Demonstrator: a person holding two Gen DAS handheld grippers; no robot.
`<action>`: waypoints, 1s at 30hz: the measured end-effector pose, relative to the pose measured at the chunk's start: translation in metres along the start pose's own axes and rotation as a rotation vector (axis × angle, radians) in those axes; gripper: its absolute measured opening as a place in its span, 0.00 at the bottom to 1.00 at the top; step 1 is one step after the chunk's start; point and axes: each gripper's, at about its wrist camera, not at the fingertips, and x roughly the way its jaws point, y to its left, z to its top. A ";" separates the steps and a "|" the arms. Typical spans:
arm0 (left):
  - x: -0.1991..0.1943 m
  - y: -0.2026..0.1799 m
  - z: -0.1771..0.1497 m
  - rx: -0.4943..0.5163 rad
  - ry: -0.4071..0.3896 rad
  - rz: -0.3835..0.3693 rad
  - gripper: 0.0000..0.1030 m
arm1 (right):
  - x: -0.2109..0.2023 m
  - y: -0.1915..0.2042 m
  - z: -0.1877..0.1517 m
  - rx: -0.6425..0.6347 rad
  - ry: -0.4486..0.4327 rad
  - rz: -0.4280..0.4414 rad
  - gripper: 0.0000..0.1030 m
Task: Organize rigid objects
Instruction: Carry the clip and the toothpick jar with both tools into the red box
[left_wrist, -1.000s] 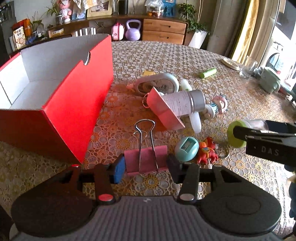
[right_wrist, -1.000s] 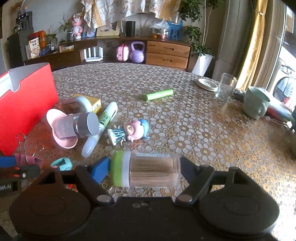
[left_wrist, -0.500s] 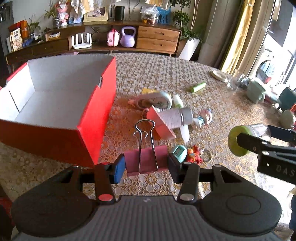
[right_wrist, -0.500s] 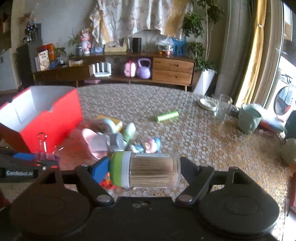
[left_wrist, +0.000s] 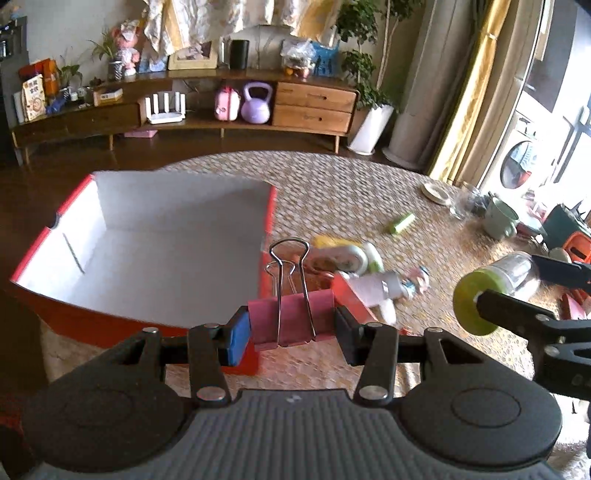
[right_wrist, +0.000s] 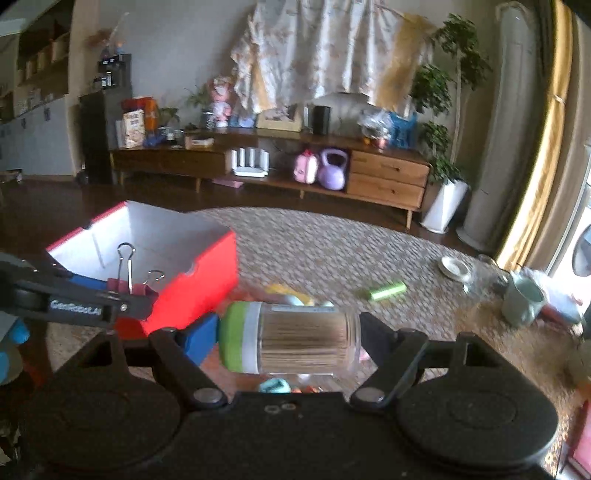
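My left gripper (left_wrist: 291, 326) is shut on a pink binder clip (left_wrist: 290, 319) and holds it in the air by the near right corner of the open red box (left_wrist: 155, 236). My right gripper (right_wrist: 290, 338) is shut on a clear toothpick jar (right_wrist: 295, 338) with a green lid, held sideways above the table. The jar also shows in the left wrist view (left_wrist: 495, 284), and the clip in the right wrist view (right_wrist: 131, 284). The red box (right_wrist: 199, 269) is white and bare inside.
Several small objects lie on the patterned tablecloth right of the box: a tape dispenser (left_wrist: 343, 256), a white bottle (left_wrist: 376, 286), a doll (left_wrist: 415, 277), a green tube (left_wrist: 400, 223). A mug (left_wrist: 500, 218), a glass and a saucer stand at the far right.
Both grippers have risen well above the table with their objects. The left one has moved toward the box, so the box's inside now shows from above.
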 end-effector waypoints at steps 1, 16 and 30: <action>-0.002 0.007 0.003 -0.003 -0.003 0.009 0.47 | 0.001 0.006 0.004 -0.010 -0.004 0.009 0.78; 0.001 0.097 0.032 0.003 0.011 0.127 0.47 | 0.047 0.083 0.052 -0.130 -0.007 0.142 0.78; 0.060 0.154 0.061 0.088 0.092 0.195 0.47 | 0.126 0.151 0.059 -0.214 0.080 0.200 0.78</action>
